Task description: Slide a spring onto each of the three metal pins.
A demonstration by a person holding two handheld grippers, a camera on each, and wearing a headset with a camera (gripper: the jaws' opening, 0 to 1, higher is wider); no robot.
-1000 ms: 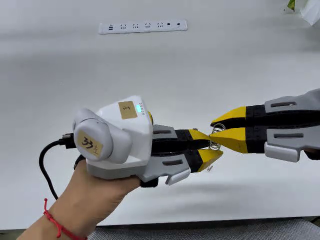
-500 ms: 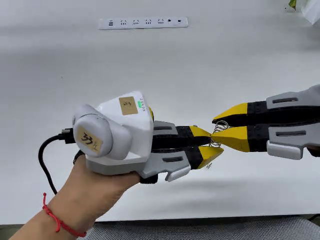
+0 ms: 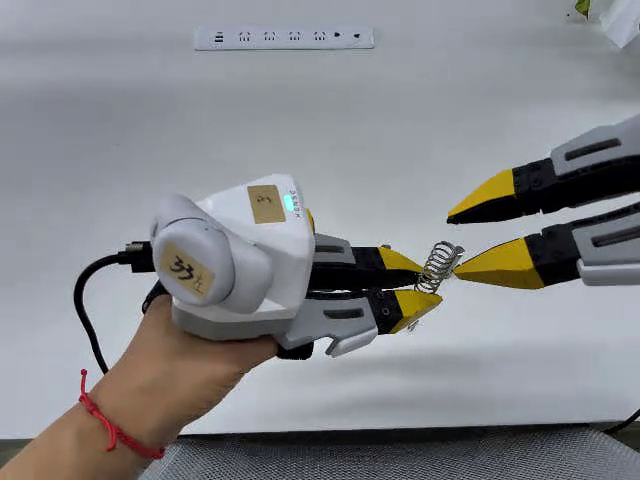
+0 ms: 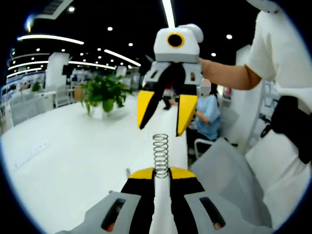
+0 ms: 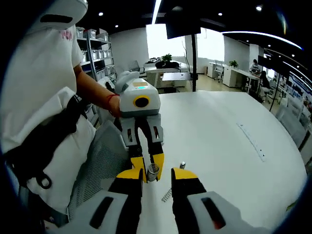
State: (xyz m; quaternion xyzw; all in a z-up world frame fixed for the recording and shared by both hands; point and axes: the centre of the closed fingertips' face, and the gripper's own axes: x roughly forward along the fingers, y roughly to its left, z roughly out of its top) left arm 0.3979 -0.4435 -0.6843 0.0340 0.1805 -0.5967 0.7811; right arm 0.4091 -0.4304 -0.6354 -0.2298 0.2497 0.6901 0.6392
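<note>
The white surface (image 3: 300, 130) takes most of the head view, and both grippers are held in the air above its near edge, pointing at each other.

The left gripper (image 3: 422, 283) comes in from the left, held in the person's hand (image 3: 190, 370). A black cable (image 3: 88, 325) hangs from the back of this gripper. Its yellow-tipped jaws are together and clamped on the lower end of a spring (image 3: 438, 264). I cannot tell if there is a pin inside the coils. In the left gripper view the spring (image 4: 160, 155) rises straight up from between the closed jaws of the left gripper (image 4: 156, 171).

The right gripper (image 3: 454, 245) comes in from the right. Its jaws are apart, one above and one below the free end of the spring, and they do not grip it. In the left gripper view the right gripper (image 4: 161, 127) hangs open just over the top of the spring.

A white power strip (image 3: 284, 38) lies flat at the far side of the surface, well apart from the grippers.

In the right gripper view the held spring (image 5: 153, 171) is near the left jaw of the right gripper (image 5: 158, 175). Below, on the surface, a second spring (image 5: 166, 194) lies on its side, and a small metal pin (image 5: 183, 165) stands near it.
</note>
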